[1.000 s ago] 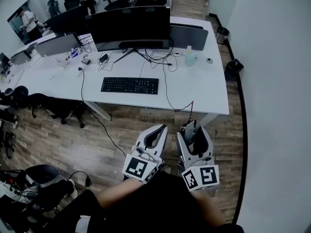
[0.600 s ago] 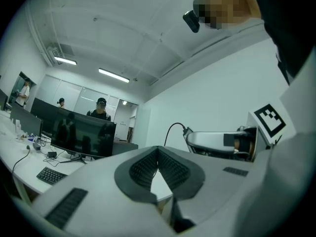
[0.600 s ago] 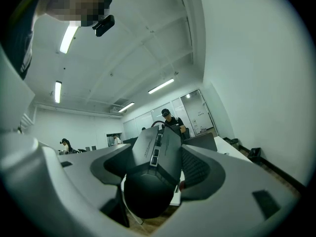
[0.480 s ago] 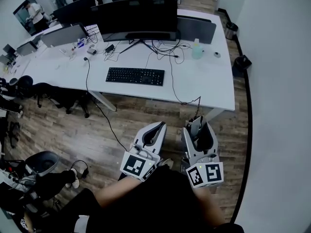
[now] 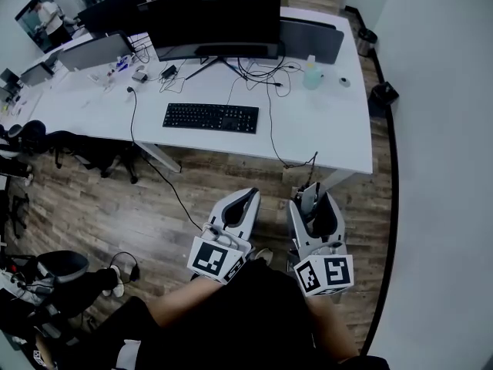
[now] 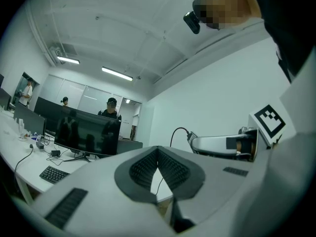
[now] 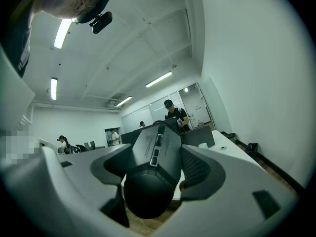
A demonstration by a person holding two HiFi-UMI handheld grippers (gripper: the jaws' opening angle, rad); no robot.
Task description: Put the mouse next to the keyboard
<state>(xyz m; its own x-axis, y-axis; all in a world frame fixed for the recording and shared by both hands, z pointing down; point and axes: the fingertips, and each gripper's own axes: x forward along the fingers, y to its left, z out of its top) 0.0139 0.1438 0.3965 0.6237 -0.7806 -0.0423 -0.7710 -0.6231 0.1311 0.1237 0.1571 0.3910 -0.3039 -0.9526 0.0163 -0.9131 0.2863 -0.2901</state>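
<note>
The right gripper (image 7: 159,143) is clamped on one black mouse (image 7: 152,179). Its own view shows the mouse's rounded end nearest the camera and its buttons pointing away between the jaws. In the head view only a dark sliver of the mouse shows inside those jaws, so its shape is hard to make out there. The left gripper (image 6: 158,150) has its jaws closed tip to tip with nothing between them. Only a narrow slot stays open between the ribbed pads (image 6: 174,169) lower down.

Both grippers are held low, close to the person's body above the wooden floor (image 5: 146,214), well short of the white desk (image 5: 327,133). Each carries one marker cube, the left cube (image 5: 212,259) and the right cube (image 5: 324,274). The person's arms are cut off by the bottom edge.

On the desk lies one black keyboard (image 5: 210,117), well apart from the mouse, in front of one wide curved monitor (image 5: 208,18). One pale bottle (image 5: 311,75) stands to the right of the monitor, and loose cables (image 5: 269,122) trail over the desk edge. In the left gripper view the gripper's body cuts off part of the keyboard.
</note>
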